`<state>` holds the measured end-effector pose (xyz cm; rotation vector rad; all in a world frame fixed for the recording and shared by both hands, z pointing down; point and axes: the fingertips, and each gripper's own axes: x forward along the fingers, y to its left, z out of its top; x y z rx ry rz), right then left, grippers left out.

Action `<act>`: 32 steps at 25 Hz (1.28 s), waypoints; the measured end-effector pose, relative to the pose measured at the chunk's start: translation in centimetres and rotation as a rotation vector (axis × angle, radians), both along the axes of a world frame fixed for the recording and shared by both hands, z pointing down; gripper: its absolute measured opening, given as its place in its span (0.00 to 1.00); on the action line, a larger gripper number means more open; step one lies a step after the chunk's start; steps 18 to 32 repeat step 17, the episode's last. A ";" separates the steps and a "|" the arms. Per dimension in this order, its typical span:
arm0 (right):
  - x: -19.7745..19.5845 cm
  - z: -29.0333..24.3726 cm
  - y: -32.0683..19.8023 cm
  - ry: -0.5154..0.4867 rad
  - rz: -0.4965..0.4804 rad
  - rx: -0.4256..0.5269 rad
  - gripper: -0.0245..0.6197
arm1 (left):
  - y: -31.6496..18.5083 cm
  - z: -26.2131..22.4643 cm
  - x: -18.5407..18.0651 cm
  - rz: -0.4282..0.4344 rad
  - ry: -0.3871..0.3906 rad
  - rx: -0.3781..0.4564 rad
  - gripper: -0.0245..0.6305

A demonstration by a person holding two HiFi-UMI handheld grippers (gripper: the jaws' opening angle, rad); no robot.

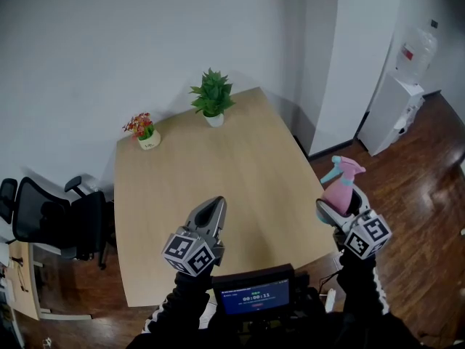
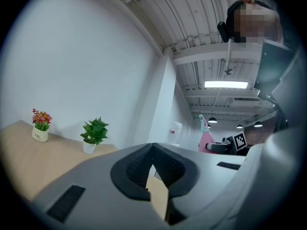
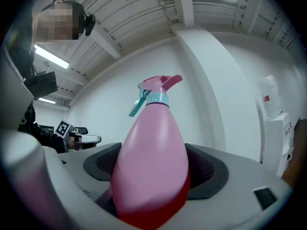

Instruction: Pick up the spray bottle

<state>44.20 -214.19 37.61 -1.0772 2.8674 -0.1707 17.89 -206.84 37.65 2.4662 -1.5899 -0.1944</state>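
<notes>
Pink spray bottle point(image 3: 152, 157) with a teal trigger is standing upright in the right tool point(image 1: 340, 208), whose jaws are clamping its body, in the air just past the right edge of the desk point(image 1: 218, 173). The left tool point(image 1: 211, 209) is hovering over the desk's near part, jaws pressed together and holding nothing. A green potted plant point(image 1: 211, 97) and a small flower pot point(image 1: 144, 131) are sitting at the far edge.
</notes>
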 end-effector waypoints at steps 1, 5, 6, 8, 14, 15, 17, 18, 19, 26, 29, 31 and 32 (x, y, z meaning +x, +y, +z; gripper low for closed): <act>0.0 0.0 0.0 -0.001 -0.003 -0.004 0.66 | 0.0 0.1 -0.3 -0.011 0.004 -0.002 0.04; -0.1 0.0 0.2 0.010 -0.005 -0.003 0.66 | 0.4 0.3 -0.8 -0.025 0.007 -0.003 0.04; -0.1 0.0 0.2 0.011 -0.004 0.001 0.66 | 0.5 0.5 -0.9 -0.026 0.005 -0.004 0.04; -0.2 -0.1 0.2 0.011 0.000 0.006 0.66 | 0.6 0.8 -1.1 -0.034 0.009 -0.010 0.04; -0.1 -0.1 0.2 0.018 -0.005 0.015 0.66 | 0.4 1.5 -1.2 -0.062 0.024 -0.028 0.04; -0.1 -0.1 0.1 0.019 -0.007 0.016 0.66 | 0.4 1.5 -1.1 -0.058 0.022 -0.025 0.04; -0.1 -0.1 0.1 0.023 -0.010 0.017 0.66 | 0.3 1.4 -0.8 -0.050 0.020 -0.020 0.04; -0.1 -0.1 0.1 0.023 -0.010 0.017 0.66 | 0.3 1.4 -0.8 -0.050 0.020 -0.020 0.04; -0.1 -0.1 0.1 0.023 -0.010 0.017 0.66 | 0.3 1.4 -0.8 -0.050 0.020 -0.020 0.04; -0.1 -0.1 0.1 0.023 -0.010 0.017 0.66 | 0.3 1.4 -0.8 -0.050 0.020 -0.020 0.04; -0.1 -0.1 0.1 0.023 -0.010 0.017 0.66 | 0.3 1.4 -0.8 -0.050 0.020 -0.020 0.04; -0.1 -0.1 0.1 0.023 -0.010 0.017 0.66 | 0.3 1.4 -0.8 -0.050 0.020 -0.020 0.04; -0.1 -0.1 0.1 0.023 -0.010 0.017 0.66 | 0.3 1.4 -0.8 -0.050 0.020 -0.020 0.04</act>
